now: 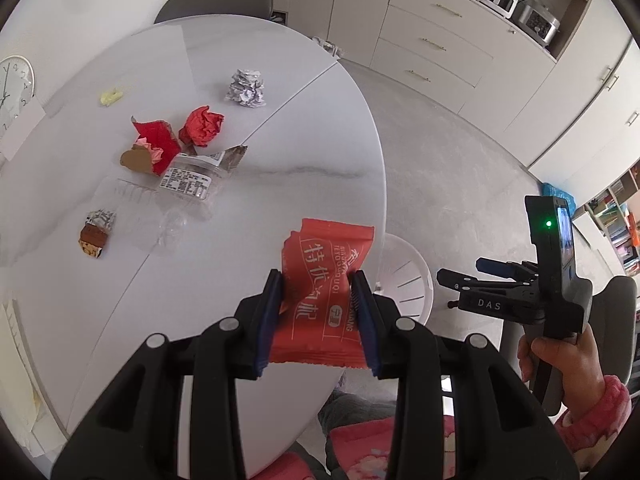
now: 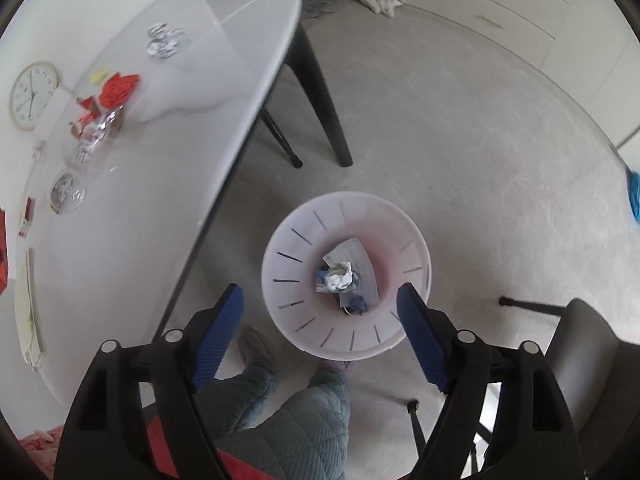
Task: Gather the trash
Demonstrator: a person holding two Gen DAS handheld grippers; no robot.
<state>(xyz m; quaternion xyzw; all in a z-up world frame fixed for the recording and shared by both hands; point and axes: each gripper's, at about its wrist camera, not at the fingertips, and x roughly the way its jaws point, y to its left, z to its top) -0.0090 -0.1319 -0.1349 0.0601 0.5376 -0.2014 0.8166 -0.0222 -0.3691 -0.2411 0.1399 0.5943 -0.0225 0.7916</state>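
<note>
My left gripper [image 1: 318,284] is shut on a red snack wrapper [image 1: 320,280] with white lettering and holds it above the near edge of the white table [image 1: 280,200]. My right gripper [image 2: 320,300] is open and empty, above the white trash bin [image 2: 288,276] on the floor; it also shows in the left wrist view [image 1: 468,276]. The bin holds crumpled paper and wrappers [image 2: 344,280]. On the table lie a foil ball [image 1: 246,88], a red paper ball [image 1: 202,126], a torn red box [image 1: 154,146], a clear plastic jar [image 1: 188,182] on its side and a chocolate piece [image 1: 96,236].
The bin [image 1: 404,276] stands on the floor just right of the table edge. A grey chair [image 1: 224,0] is at the table's far side, black table legs [image 2: 320,100] beyond the bin. A yellow scrap [image 1: 112,96] lies on the table. My legs [image 2: 296,420] are below the grippers.
</note>
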